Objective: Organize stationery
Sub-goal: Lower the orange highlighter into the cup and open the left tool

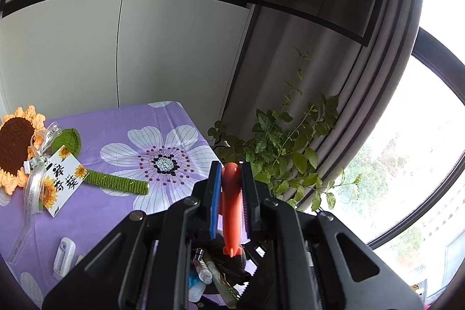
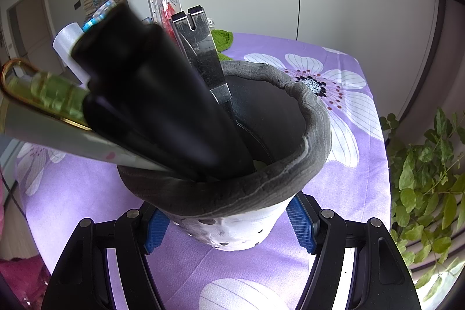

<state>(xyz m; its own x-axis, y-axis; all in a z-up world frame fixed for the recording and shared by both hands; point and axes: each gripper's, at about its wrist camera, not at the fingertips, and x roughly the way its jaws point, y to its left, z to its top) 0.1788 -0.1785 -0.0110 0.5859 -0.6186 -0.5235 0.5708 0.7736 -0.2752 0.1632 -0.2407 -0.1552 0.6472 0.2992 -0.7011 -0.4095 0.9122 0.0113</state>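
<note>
1. My left gripper [image 1: 229, 179] points forward and a bit down, jaws nearly together, clamped on an orange tool [image 1: 231, 208] that stands upright between the pads.
2. Left fingers [image 1: 214, 193]: blue pad on one side, dark pad on the other, both pressing the tool's sides; its tip sticks out just past the fingertips.
3. My right gripper [image 2: 229, 225] tilts steeply down, jaws wide, blue pads against both sides of the pen holder [image 2: 232, 228].
4. Right fingers [image 2: 300, 225] sit low on the holder's wall, under its rim.
</note>
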